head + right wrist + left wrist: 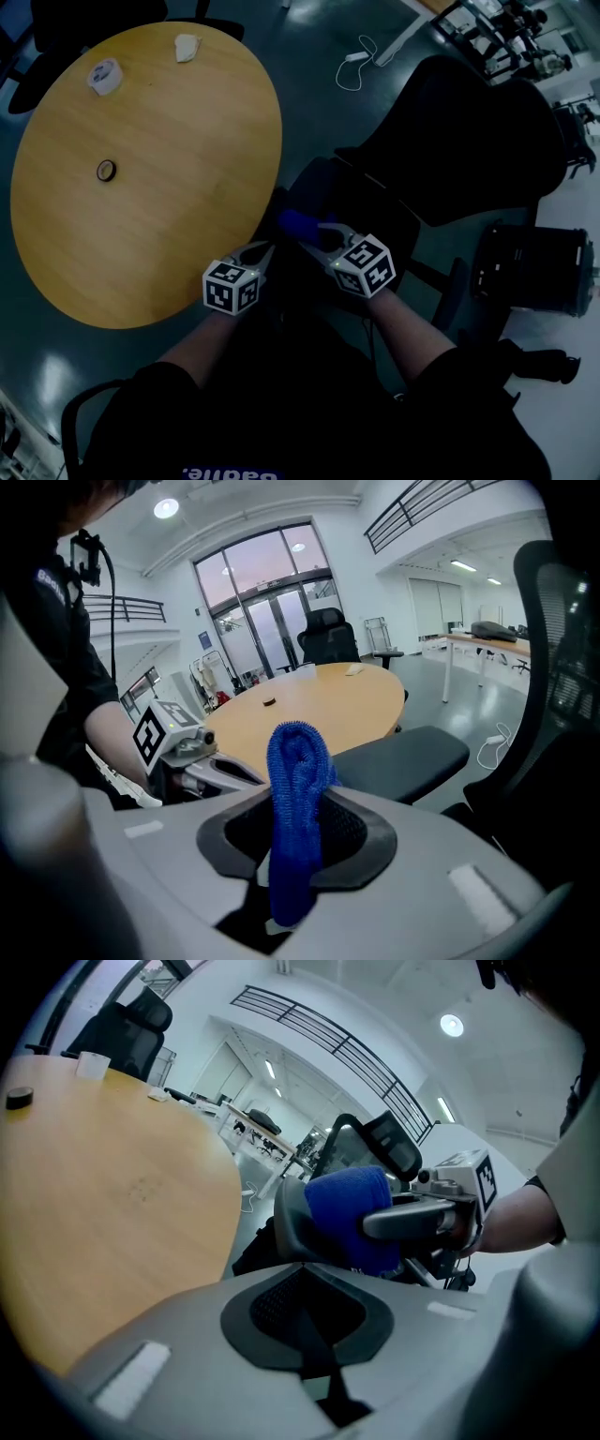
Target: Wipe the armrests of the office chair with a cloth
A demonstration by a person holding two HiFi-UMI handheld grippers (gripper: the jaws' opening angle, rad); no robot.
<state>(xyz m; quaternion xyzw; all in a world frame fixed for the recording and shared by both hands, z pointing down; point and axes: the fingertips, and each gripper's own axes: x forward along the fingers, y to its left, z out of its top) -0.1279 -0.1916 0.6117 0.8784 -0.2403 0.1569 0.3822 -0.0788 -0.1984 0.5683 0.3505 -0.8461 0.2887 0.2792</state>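
Observation:
A blue cloth [296,223] is pinched upright in my right gripper [316,232], close to the near end of the black office chair's armrest [323,178]. In the right gripper view the cloth [297,780] stands folded between the jaws, with the dark armrest pad [405,756] just beyond it. In the left gripper view the cloth [349,1211] lies against the armrest's rounded end [289,1221]. My left gripper [264,249] is beside the right one, its jaws shut with nothing in them. The chair's backrest [478,131] rises to the right.
A round wooden table [141,234] fills the left, its edge touching the grippers' area. A black ring [107,170], a white roll [104,76] and a crumpled white piece [187,47] lie on it. A black crate [531,268] stands on the floor at right.

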